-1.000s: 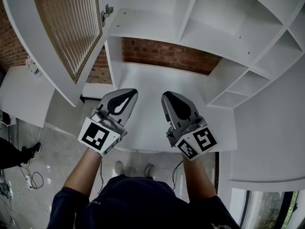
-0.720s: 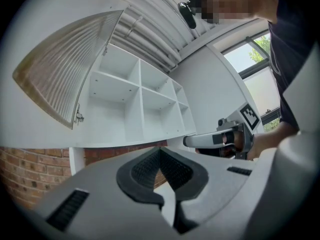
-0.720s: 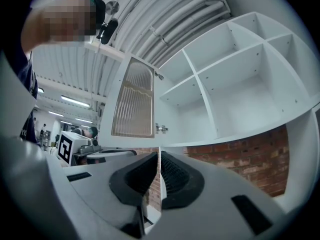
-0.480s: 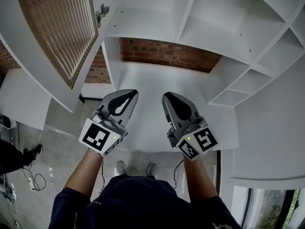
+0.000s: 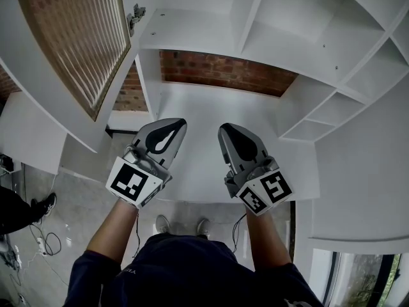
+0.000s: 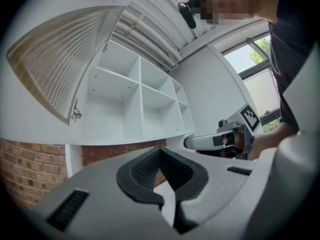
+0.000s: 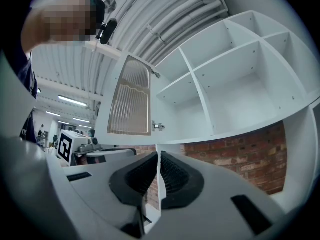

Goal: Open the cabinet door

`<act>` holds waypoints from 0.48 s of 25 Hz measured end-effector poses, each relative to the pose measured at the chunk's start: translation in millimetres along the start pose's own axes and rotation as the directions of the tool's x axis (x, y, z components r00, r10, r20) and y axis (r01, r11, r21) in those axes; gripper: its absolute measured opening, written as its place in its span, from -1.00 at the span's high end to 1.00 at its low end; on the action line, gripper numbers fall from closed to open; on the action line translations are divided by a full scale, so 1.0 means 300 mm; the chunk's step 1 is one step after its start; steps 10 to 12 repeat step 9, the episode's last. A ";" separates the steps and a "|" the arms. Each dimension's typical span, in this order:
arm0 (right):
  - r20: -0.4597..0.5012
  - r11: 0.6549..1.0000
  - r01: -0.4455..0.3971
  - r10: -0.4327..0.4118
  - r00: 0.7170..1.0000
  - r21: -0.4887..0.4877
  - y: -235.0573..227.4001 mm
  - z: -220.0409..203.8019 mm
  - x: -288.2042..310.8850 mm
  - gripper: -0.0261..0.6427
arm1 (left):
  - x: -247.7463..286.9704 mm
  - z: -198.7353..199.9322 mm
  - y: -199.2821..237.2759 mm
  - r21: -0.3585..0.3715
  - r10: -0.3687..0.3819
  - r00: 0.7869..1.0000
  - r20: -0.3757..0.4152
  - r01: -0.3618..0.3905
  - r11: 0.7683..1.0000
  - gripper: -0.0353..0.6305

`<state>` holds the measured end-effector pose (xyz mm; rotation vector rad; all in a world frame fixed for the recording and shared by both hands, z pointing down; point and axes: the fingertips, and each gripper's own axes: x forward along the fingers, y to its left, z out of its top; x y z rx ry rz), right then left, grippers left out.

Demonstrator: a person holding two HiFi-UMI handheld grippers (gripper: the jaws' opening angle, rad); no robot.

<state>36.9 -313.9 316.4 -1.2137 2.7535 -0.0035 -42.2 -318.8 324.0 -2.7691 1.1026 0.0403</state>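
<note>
Cabinet door stands wide open above the counter's left edge, so left gripper and right gripper, both clenched empty, probably need only withdraw

Both grippers are out in front of me, side by side with a small gap between them, pointing away from my body and pretty much level. My left gripper has its jaws together at the tips, and its ribbed pads have nothing between them. My right gripper is closed down to a hairline slit and is empty too. The left marker cube and right marker cube sit at the back ends, just ahead of my wrists. My bare left forearm and right forearm run straight back toward my chest, elbows tucked in. In the left gripper view my right hand is wrapped round its grip.
</note>
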 end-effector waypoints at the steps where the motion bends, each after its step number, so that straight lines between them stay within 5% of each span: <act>1: 0.000 1.000 0.000 0.000 1.000 -0.001 0.001 0.000 0.000 0.80 | 0.000 0.001 0.000 0.000 0.000 1.000 0.001 0.000 1.000 0.87; 12: -0.003 1.000 -0.001 0.001 1.000 -0.005 0.014 0.005 0.002 0.80 | -0.009 0.016 0.005 0.001 0.000 1.000 0.011 0.000 1.000 0.87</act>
